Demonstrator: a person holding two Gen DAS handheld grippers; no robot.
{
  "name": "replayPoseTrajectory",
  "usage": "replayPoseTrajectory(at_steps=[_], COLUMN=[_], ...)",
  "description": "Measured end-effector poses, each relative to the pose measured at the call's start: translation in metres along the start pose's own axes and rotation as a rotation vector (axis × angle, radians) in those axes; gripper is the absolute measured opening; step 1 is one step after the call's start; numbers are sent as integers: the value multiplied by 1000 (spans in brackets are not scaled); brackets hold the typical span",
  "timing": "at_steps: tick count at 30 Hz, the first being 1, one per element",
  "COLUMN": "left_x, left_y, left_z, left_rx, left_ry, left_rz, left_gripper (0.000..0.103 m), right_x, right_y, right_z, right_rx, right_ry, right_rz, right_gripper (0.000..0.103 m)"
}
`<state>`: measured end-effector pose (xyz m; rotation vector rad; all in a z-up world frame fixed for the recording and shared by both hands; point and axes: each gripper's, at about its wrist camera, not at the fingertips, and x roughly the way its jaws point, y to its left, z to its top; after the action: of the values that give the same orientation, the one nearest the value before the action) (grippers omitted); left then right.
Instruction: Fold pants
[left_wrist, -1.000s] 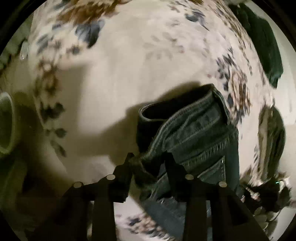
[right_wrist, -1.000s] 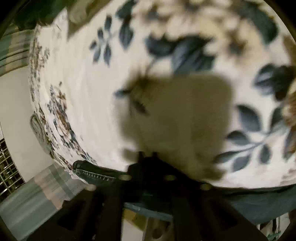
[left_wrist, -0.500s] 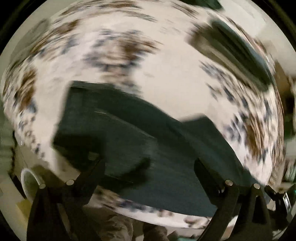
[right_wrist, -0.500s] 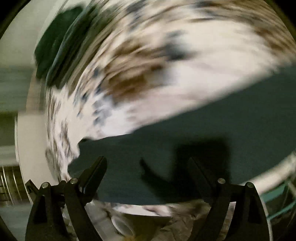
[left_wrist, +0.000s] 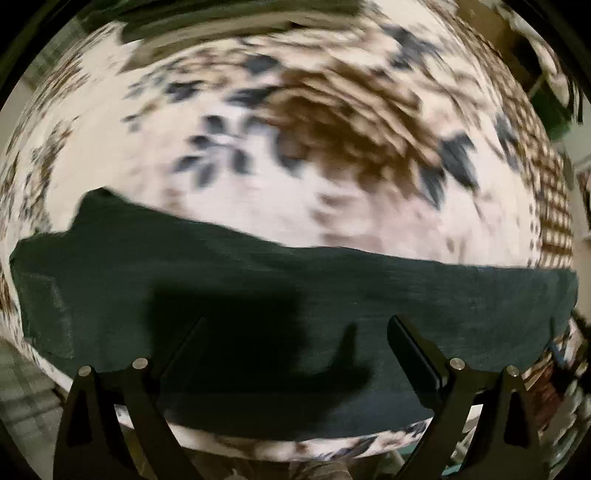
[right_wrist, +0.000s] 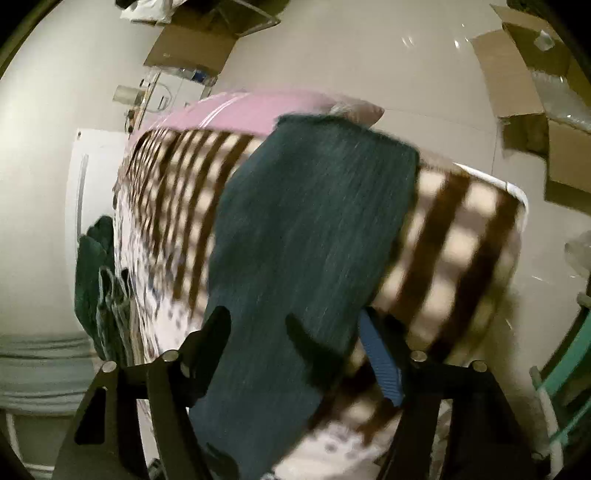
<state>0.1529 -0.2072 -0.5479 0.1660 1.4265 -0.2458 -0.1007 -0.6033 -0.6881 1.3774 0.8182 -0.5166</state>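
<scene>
— As far as I can count, one pair of pants (left_wrist: 295, 295) lies flat on the bedspread (left_wrist: 258, 192), with two grippers above it.

— Yes; left gripper (left_wrist: 295, 325) and right gripper (right_wrist: 295, 325) both gape, holding nothing. Blur hides the seams.

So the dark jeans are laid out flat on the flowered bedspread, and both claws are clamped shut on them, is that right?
Not quite. The jeans do lie flat on the flowered bedspread, but neither claw is clamped. The left wrist view shows the left claw wide open above the denim, and the right wrist view shows the right claw open too, holding nothing.
</scene>
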Motion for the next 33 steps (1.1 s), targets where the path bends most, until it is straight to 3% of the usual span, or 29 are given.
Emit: replayPoseTrajectory(at_steps=[5, 13, 19, 26, 27, 29, 31, 33], left_x=[32, 57, 62, 67, 66, 67, 64, 66], left_y=[-33, -41, -42, -33, -30, -29, -31, -31], left_z=[1, 4, 3, 2, 0, -1, -1, -1], left_rx=[72, 59, 33, 2, 1, -1, -3, -3], left_ry=[30, 59, 63, 31, 29, 28, 27, 24], left_rz=[66, 82, 59, 12, 8, 3, 4, 4], left_gripper=[98, 103, 103, 103, 103, 103, 103, 103], right_x=[17, 9, 17, 41, 42, 46, 49, 49], right_y=[-3, -14, -21, 9, 9, 0, -11, -19], right_z=[23, 23, 30, 47, 47, 47, 48, 46], right_rx=[20, 38, 43, -10, -10, 18, 63, 98], right_ry=[-19, 7, 23, 10, 8, -1, -5, -15], right_rz=[124, 171, 220, 308, 313, 322, 322, 331], right_gripper=[72, 71, 72, 72, 70, 56, 32, 22])
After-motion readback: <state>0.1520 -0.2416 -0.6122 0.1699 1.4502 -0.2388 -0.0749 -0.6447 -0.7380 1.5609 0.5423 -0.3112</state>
